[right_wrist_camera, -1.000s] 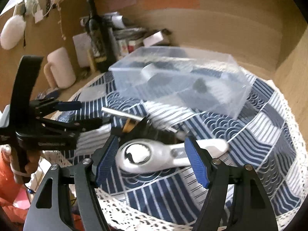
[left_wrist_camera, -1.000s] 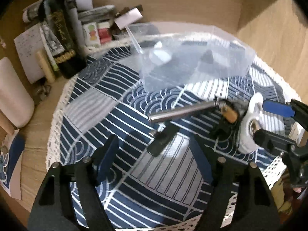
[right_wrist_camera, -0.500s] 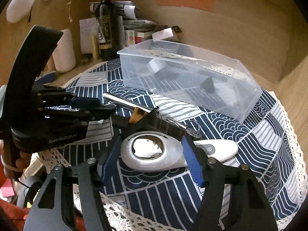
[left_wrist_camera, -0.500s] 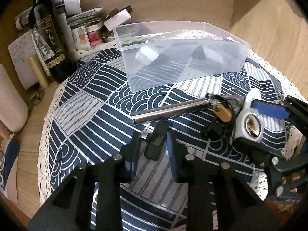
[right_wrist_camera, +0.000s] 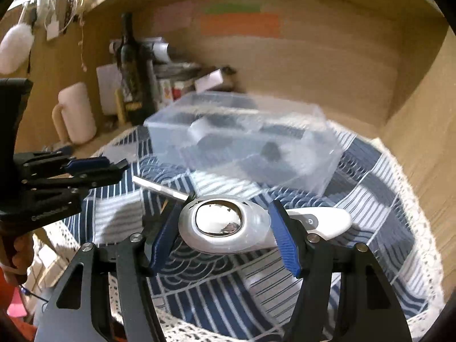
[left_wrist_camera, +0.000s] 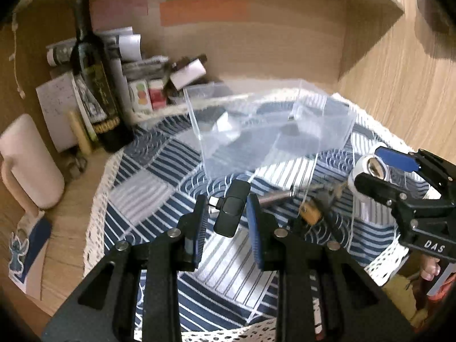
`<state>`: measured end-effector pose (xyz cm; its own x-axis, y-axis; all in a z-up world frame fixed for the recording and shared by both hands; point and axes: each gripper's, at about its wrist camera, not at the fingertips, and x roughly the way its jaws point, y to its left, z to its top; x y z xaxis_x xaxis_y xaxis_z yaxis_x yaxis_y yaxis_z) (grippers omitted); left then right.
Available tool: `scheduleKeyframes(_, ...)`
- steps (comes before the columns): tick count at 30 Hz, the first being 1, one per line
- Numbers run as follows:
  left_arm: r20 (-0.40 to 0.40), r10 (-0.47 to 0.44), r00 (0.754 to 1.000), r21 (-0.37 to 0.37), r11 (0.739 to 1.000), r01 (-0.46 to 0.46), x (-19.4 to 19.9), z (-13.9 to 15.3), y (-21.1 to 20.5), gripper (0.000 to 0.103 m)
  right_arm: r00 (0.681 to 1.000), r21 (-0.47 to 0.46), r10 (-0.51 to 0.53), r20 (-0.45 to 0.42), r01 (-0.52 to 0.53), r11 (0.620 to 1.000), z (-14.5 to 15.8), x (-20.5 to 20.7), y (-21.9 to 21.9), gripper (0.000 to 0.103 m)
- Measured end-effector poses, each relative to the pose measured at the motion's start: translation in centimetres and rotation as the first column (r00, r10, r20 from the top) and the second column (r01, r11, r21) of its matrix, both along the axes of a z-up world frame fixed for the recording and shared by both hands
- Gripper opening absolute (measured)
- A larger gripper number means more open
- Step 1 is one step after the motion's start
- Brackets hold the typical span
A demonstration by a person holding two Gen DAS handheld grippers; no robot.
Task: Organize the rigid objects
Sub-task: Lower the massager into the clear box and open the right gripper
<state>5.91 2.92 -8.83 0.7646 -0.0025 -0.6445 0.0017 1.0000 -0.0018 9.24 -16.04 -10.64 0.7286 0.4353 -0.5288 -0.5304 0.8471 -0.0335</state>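
Note:
My left gripper (left_wrist_camera: pixel 226 219) is shut on a small black adapter (left_wrist_camera: pixel 231 211) and holds it above the blue patterned cloth (left_wrist_camera: pixel 148 182). My right gripper (right_wrist_camera: pixel 223 229) is shut on a white handheld device with a shiny metal head (right_wrist_camera: pixel 225 222), lifted off the cloth; it also shows in the left wrist view (left_wrist_camera: pixel 370 171). A clear plastic box (left_wrist_camera: pixel 268 128) stands behind, also in the right wrist view (right_wrist_camera: pixel 245 139), with small dark items inside. A metal rod (right_wrist_camera: pixel 159 189) and a tan-tipped tool (left_wrist_camera: pixel 309 215) lie on the cloth.
A dark wine bottle (left_wrist_camera: pixel 97 85), papers and small boxes (left_wrist_camera: pixel 142 97) stand at the back left. A pale pink mug (left_wrist_camera: pixel 28 162) sits at the left. Wooden walls (left_wrist_camera: pixel 399 91) close the back and right. The cloth's lace edge (left_wrist_camera: pixel 94 216) runs at the left.
My left gripper closed on the black adapter and lifted it off the cloth. My right gripper closed on the white device and raised it. Both views tilted up toward the box.

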Motion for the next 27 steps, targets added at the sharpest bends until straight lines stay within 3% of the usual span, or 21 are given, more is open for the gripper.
scheduleKeyframes(7,0.061,0.017,0.998,-0.008,1.000,-0.016,1.8,2.5,0.4,0.027,0.996,0.031,-0.034,0.085,0.032,0.999,3.3,1.5,-0.6,0.060)
scheduleKeyframes(14,0.056,0.012,0.998,-0.018,1.000,-0.011,5.3,3.8,0.9,0.027,0.988,0.041,-0.028,0.153,0.022,0.999,6.0,3.8,0.2,0.060)
scheduleKeyframes(19,0.021,-0.002,1.000,-0.017,1.000,0.002,8.0,3.3,0.8,0.027,0.988,0.033,-0.008,0.155,0.003,0.999,6.4,6.1,2.0,0.060)
scheduleKeyframes(27,-0.059,-0.018,0.998,-0.001,1.000,0.018,12.0,1.1,0.5,0.027,0.997,-0.026,0.035,0.071,-0.033,0.999,4.5,10.2,4.6,0.061)
